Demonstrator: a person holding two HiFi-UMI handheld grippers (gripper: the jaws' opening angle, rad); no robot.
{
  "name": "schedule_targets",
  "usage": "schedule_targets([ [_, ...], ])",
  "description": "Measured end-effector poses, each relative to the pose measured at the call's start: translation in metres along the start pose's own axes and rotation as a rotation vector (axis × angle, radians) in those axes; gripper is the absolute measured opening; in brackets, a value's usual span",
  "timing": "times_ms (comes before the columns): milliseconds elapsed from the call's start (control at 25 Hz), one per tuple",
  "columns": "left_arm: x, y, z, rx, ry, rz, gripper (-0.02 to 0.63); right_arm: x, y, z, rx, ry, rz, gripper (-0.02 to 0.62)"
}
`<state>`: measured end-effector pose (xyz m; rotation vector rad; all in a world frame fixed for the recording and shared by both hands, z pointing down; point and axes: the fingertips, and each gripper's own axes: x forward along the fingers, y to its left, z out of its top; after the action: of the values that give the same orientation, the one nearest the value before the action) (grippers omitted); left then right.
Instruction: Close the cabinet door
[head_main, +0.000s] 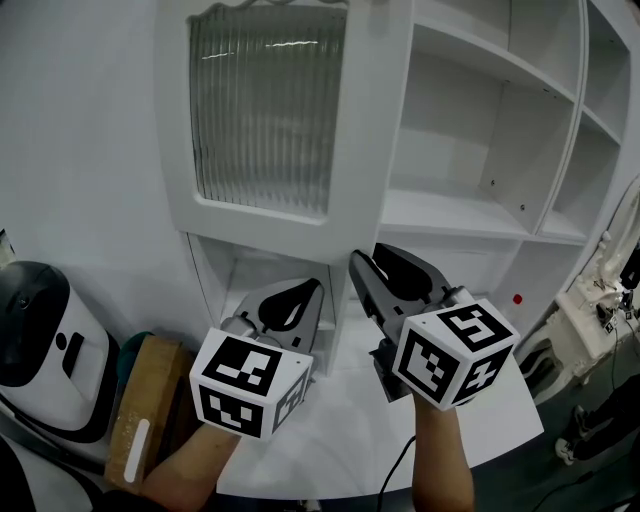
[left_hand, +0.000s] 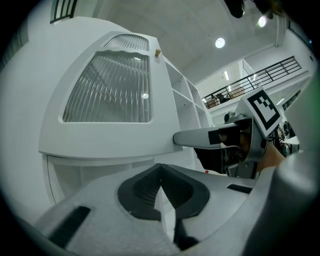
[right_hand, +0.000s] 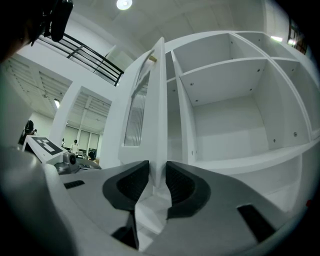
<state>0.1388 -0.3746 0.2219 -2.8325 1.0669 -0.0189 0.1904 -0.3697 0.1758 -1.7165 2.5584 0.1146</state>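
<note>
White cabinet (head_main: 450, 215) fills the head view, its ribbed-glass door (head_main: 268, 110) swung open. Left gripper view: left gripper (left_hand: 160, 175) closed, empty. Right gripper view: right gripper (right_hand: 157, 172) clamps the door's free edge; probably light, stiff, glass breakable, so hold the frame

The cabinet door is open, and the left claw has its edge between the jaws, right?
No: it is the right claw that has the door edge between its jaws, as the right gripper view shows. The door is open.
</note>
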Motion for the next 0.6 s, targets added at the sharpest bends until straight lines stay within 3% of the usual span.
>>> schedule_targets([
  [600, 0.029, 0.008, -0.003, -0.019, 0.007, 0.068, 0.011, 0.018, -0.024, -0.002, -0.034, 0.014, 0.029, 0.137],
])
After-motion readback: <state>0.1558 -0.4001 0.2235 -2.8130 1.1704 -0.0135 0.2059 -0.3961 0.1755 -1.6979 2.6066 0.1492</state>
